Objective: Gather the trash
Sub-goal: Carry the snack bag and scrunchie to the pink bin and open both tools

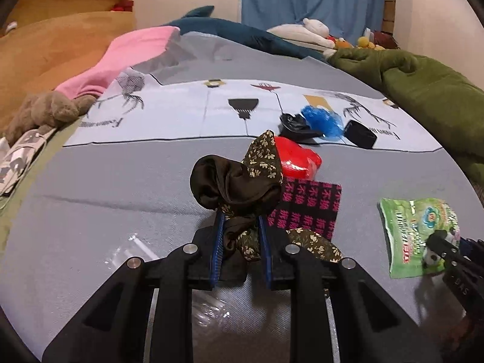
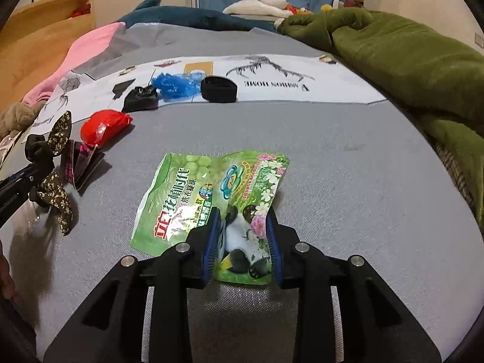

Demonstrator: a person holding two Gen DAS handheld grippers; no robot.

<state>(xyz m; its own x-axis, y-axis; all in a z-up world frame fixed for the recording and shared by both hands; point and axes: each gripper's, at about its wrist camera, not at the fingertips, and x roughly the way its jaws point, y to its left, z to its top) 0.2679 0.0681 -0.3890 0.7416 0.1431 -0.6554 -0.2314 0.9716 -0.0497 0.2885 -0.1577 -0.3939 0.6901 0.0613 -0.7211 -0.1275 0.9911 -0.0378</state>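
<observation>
Glossy green plastic pouch (image 2: 211,193), dark satin-sheen cloth scrunchie (image 1: 236,187), matt grey woven bedsheet (image 2: 332,181)

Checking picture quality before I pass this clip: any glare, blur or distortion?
Left wrist view: strong fisheye bending, dark corners, glare on clear plastic below the left gripper. Right wrist view: same bending, slight softness, shine on the green packet.

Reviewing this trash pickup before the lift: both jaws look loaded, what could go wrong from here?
1. The left gripper is shut on a floral scrunchie, probably not trash; it may get binned.
2. The right gripper pinches only the near edge of the green pouch; the limp film could slip out when lifted.
3. The scrunchie's loose tails hang near the pink-and-black packet and may drag it.
</observation>
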